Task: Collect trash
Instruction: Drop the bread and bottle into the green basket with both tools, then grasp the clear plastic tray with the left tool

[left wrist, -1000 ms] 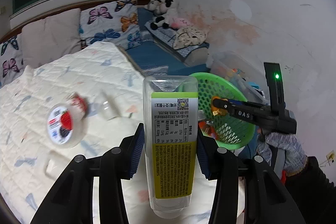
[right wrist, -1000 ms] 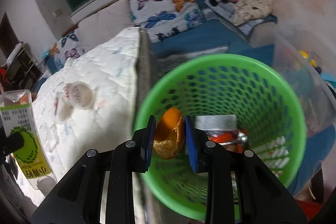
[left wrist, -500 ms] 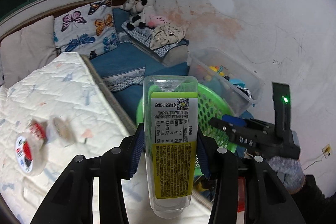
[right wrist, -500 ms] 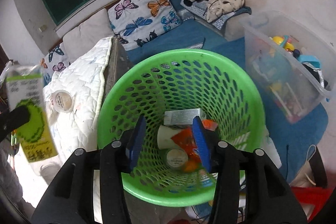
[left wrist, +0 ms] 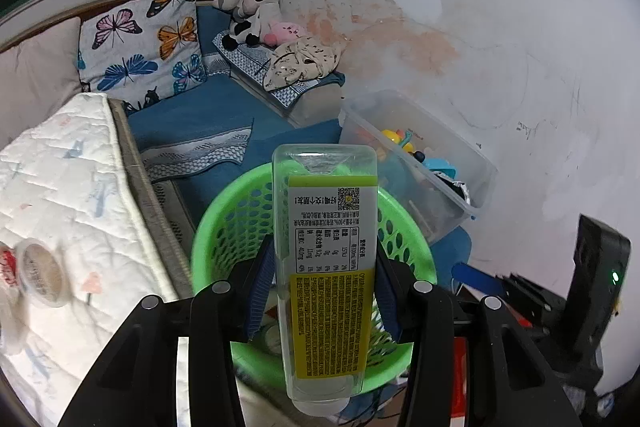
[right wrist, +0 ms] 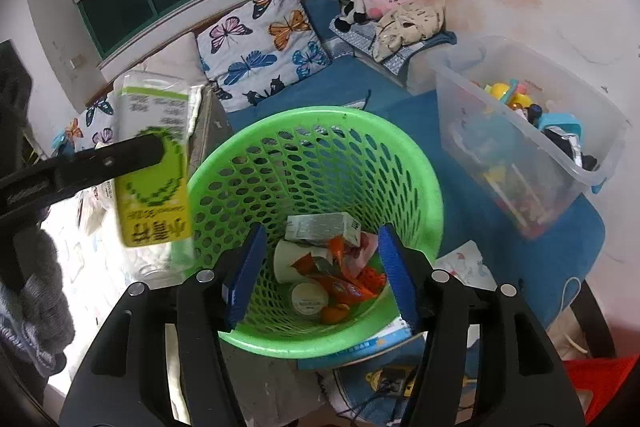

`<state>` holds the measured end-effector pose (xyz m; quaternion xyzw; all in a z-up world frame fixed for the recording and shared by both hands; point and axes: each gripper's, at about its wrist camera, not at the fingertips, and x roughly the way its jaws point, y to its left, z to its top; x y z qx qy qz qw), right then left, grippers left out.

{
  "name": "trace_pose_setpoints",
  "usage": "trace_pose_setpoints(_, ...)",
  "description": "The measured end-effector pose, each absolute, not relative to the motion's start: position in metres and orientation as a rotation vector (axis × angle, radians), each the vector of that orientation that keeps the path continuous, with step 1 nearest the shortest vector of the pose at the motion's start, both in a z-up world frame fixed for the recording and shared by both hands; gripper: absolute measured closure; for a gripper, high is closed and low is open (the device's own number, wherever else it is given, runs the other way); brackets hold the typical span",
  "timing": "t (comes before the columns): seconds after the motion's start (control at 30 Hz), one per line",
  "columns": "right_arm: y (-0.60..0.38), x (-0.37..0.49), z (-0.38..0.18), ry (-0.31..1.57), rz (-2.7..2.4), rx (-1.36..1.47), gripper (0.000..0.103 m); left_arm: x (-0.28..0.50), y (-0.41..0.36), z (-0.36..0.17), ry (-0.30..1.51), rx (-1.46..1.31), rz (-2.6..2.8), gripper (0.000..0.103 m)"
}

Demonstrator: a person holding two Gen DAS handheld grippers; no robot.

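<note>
The left gripper (left wrist: pixel 324 287) is clamped on the bottle (left wrist: pixel 326 267), blue pads pressing its two flat sides about midway along its length, cap end toward the camera, base pointing out over the green basket (left wrist: pixel 216 223). That grip looks deliberate: held at the middle, the bottle stays level with the fingers and should drop clean once the pads let go. From the right wrist view the bottle (right wrist: pixel 154 163) hangs just beside the basket's left rim, not yet over the opening, so I judge the release is still to come.

The right gripper (right wrist: pixel 320 275) sits above the basket (right wrist: pixel 400 155), its jaws have just been opening and now stand well apart with nothing between them. Below them, at the basket's bottom, lie a small white carton (right wrist: pixel 324 227), a paper cup (right wrist: pixel 290 259), orange wrappers (right wrist: pixel 344 279) and a round lid (right wrist: pixel 309 298).

The bottle itself: clear plastic, squarish, seemingly empty, with a yellow-green label, printed text and a code square on the side facing the left camera, a ring of green motifs on the other face.

More trash, a round tub (left wrist: pixel 38 269), waits on the mattress left of the basket.
</note>
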<state>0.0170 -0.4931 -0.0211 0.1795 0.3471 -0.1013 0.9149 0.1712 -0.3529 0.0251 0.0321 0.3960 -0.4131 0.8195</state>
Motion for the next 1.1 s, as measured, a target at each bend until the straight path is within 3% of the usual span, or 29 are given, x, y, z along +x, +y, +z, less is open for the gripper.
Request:
trace_pose_setpoints(0.2,-0.495,0.010,-0.024,0.712,-0.215,0.382,0.042,0.176,-0.368,0.011,0.899,0.006,-0.885,0.058)
trace_pose_setpoints(0.3,-0.496,0.008,-0.026,0.714,-0.216,0.389,0.042,0.178,-0.368,0.004,0.921,-0.026,-0.889,0.048)
trace_pose_setpoints(0.6,-0.485,0.006,-0.024,0.713,-0.194,0.387,0.041,0.166,-0.343,0.010,0.889,0.014,-0.879,0.047)
trace_pose_setpoints(1.1,-0.429,0.029,-0.016,0.715,-0.075,0.344,0.036,0.170,-0.208,0.000,0.896,0.013,-0.511,0.044)
